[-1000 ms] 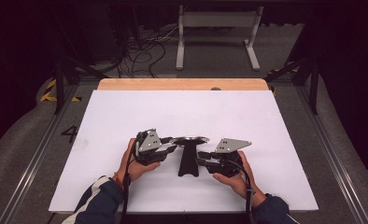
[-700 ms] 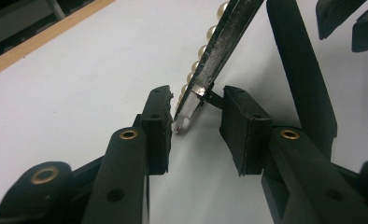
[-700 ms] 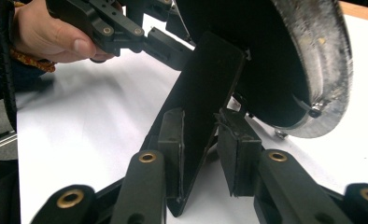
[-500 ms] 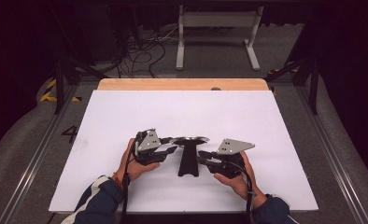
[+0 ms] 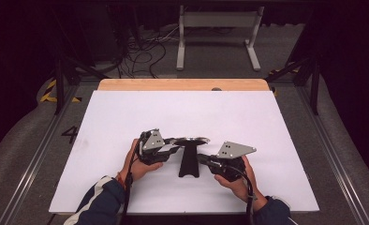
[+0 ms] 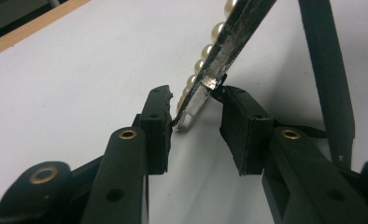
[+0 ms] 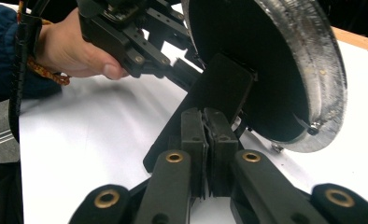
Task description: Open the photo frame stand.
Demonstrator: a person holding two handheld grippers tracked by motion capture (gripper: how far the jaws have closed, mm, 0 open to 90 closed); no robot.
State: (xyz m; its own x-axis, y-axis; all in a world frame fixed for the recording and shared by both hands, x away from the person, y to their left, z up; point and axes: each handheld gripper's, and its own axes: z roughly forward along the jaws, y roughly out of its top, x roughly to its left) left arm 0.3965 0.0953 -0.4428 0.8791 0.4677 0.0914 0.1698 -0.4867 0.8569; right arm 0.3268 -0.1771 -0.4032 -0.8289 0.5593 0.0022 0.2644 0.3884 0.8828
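Note:
A round silver-rimmed disc [image 5: 190,139] edged with pearl beads [image 6: 209,41] sits on a black stand [image 5: 188,164] at the table's near middle. My left gripper [image 5: 169,146] reaches the disc from the left. In the left gripper view its jaws close on the rim's edge [image 6: 205,86], which lies slantwise between them and touches both pads. My right gripper [image 5: 202,159] comes from the right, its jaws pressed together at the stand's black back strut [image 7: 224,84]. The disc's dark back [image 7: 247,60] looms over it. The left gripper [image 7: 140,42] and hand appear beyond.
The white table top [image 5: 126,117] stretches out on all sides of the disc, with a wooden strip [image 5: 182,84] at its far edge. Cables and a metal frame [image 5: 215,28] lie on the floor beyond. Metal rails run along both table sides.
Almost nothing has moved. The right hand and its gripper have shifted very slightly to the right; the disc and the left gripper stay put.

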